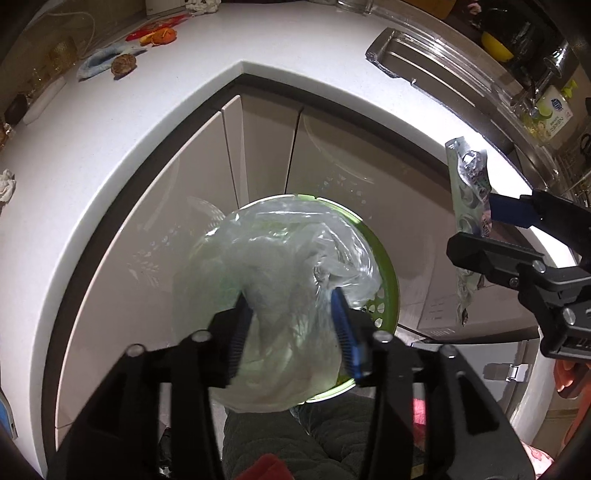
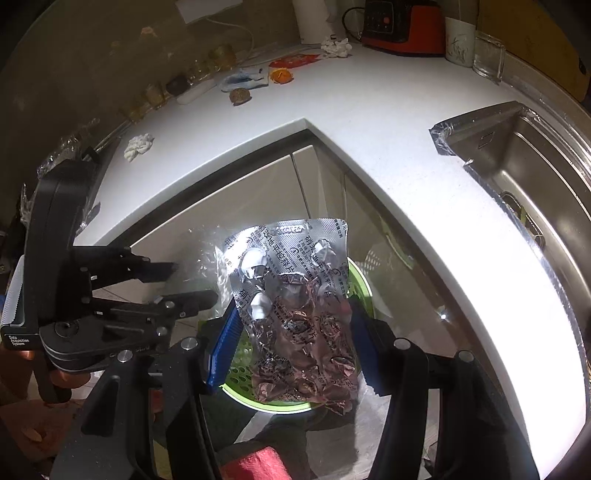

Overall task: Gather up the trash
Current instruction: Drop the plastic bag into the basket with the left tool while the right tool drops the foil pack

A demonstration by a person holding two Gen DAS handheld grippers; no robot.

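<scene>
Counter (image 2: 362,122): white, L-shaped, its inner corner above the cabinet doors.

Far left edge: crumpled tissue (image 2: 138,146). Back of the corner: blue cloth (image 1: 107,61), brown nut-like lump (image 1: 123,65), orange peel (image 1: 160,36) on a red wrapper, a second tissue wad (image 2: 335,47). Right: steel sink (image 2: 517,155).

Bin (image 1: 386,273): green, perforated, on the floor below the inner corner.

Left gripper (image 1: 291,325): over the bin, jaws at mid width. A clear plastic bag (image 1: 288,266) bulges between them; the left pad seems to touch it, but a firm pinch cannot be told. Bag: nearly weightless, limp, slippery; likely to cling or drift rather than drop clean. Best taken at a bunched fold.

Right gripper (image 2: 291,339): closed on a spent blister pack (image 2: 295,295), edge to edge across its width, held upright above the bin's right rim. Pack: light, thin foil, fairly stiff but creases easily; torn pockets have sharp edges. The present hold on the lower half looks sound. It should fall straight once released, provided it is moved over the opening first.
</scene>
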